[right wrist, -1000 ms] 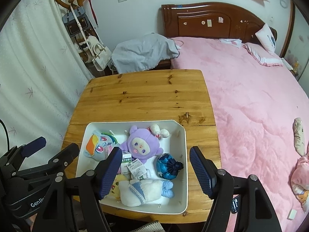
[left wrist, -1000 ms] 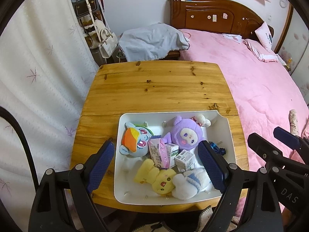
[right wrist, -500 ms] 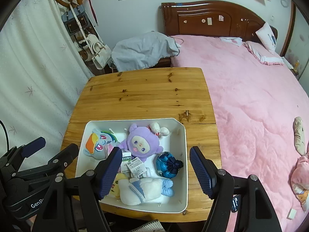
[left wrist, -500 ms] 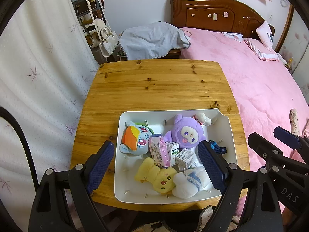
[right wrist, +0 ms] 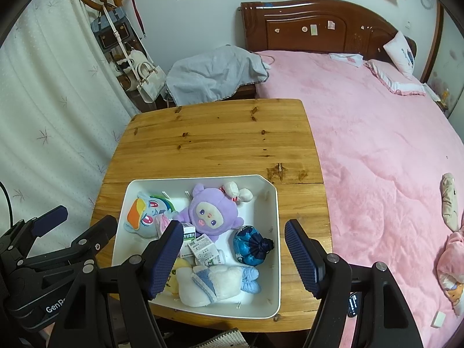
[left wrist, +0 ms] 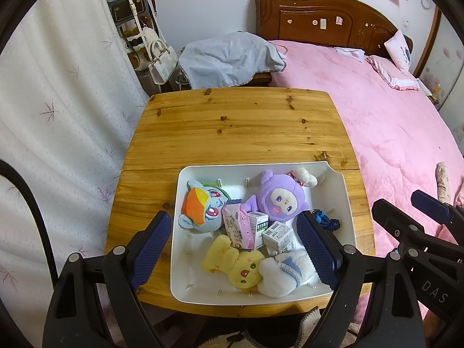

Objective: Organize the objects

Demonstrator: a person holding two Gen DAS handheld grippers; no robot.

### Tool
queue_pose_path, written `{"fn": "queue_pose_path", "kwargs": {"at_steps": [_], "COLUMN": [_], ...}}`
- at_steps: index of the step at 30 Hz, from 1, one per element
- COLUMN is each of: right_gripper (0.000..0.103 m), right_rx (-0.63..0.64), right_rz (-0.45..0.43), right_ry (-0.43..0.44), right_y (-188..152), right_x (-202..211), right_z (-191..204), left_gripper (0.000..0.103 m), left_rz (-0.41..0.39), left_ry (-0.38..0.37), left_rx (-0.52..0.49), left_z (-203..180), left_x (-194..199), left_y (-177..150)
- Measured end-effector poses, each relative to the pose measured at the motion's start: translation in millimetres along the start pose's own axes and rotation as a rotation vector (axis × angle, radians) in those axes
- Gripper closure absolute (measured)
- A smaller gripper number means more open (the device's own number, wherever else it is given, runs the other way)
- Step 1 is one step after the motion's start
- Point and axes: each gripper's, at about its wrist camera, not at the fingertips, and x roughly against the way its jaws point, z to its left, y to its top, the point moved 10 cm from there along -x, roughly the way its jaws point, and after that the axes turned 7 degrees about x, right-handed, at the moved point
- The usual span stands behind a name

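Both views have shifted slightly since a second ago, so the white tray (left wrist: 349, 203) sits a little farther from the cameras, its contents unmoved. It rests on the near part of the wooden table (left wrist: 232, 127) beside the pink bed (right wrist: 377, 145), packed with a purple plush doll (right wrist: 213, 213), a rainbow-maned pony plush (left wrist: 203, 208), a yellow chick plush (left wrist: 237, 264), a white-and-blue plush (right wrist: 214, 282), a pink packet (left wrist: 237, 226), two small cartons (left wrist: 277, 235) and a blue drawstring pouch (right wrist: 250, 245). The left gripper (left wrist: 232, 249) and right gripper (right wrist: 229, 261) hover over the tray's near edge, jaws spread wide, grasping nothing. In the left view a finger covers most of the pouch; in the right view a finger hides the chick and packet, and the carton print is too small to read.
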Motion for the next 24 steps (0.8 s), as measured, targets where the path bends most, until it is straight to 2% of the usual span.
{"fn": "queue_pose_path", "kwargs": {"at_steps": [24], "right_gripper": [0.030], "right_rx": [0.001], "right_rz": [0.002], "right_ry": [0.002], "right_y": [-6.5], "right_x": [0.8], "right_z": [0.7], "left_gripper": [0.013], "left_rz": [0.007], "left_ry": [0.003], "left_rx": [0.006], "left_z": [3.9], "left_x": [-0.2], "left_y": [-8.1]}}
